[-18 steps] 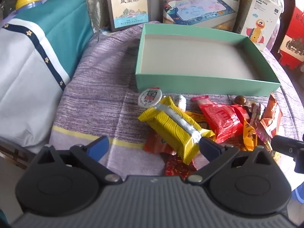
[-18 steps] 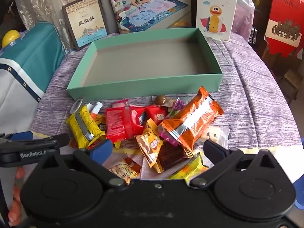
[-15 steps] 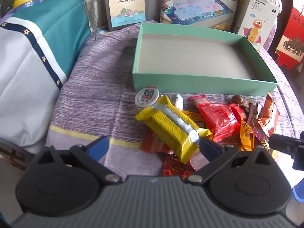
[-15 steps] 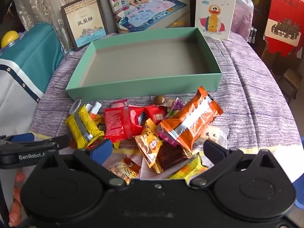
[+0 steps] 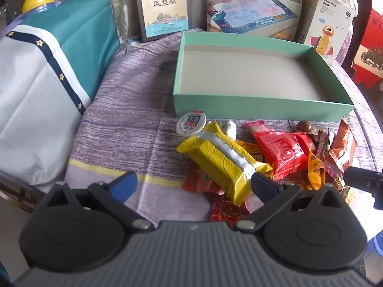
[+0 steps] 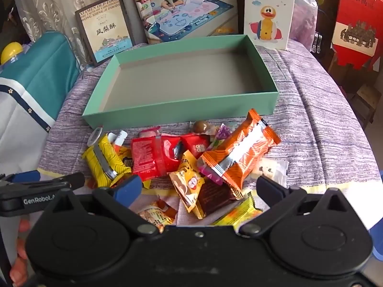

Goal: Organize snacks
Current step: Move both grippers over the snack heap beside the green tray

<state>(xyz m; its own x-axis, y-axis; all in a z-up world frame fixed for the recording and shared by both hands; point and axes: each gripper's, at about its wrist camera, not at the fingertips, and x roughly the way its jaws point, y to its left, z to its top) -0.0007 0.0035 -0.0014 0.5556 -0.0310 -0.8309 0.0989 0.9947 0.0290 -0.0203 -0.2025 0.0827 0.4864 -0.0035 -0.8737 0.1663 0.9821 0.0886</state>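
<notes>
Here the snack pile (image 6: 191,165) lies on the purple striped cloth (image 6: 323,129), just at 6 o'clock of the mint-green box (image 6: 172,118), near its front wall but apart from it. The yellow wavy-striped packet (image 5: 222,162) sits at the pile's 9 o'clock edge, the orange packet (image 6: 237,155) at 3 o'clock, the red packet (image 6: 153,157) between them. Several wrappers underneath are half buried and hard to identify; a brown round sweet (image 6: 199,126) peeks out at 12 o'clock. The box holds nothing; only its grey floor shows. The left gripper (image 5: 194,183) hangs above the near end of the yellow packet, its fingers spread wide and gripping nothing. The right gripper (image 6: 198,186) hovers over the pile's near side, likewise gaping and empty. At 12 o'clock beyond the box lean a duck toy carton (image 6: 268,12) and a framed pastry box (image 6: 105,28); both are cropped in the left wrist view.
</notes>
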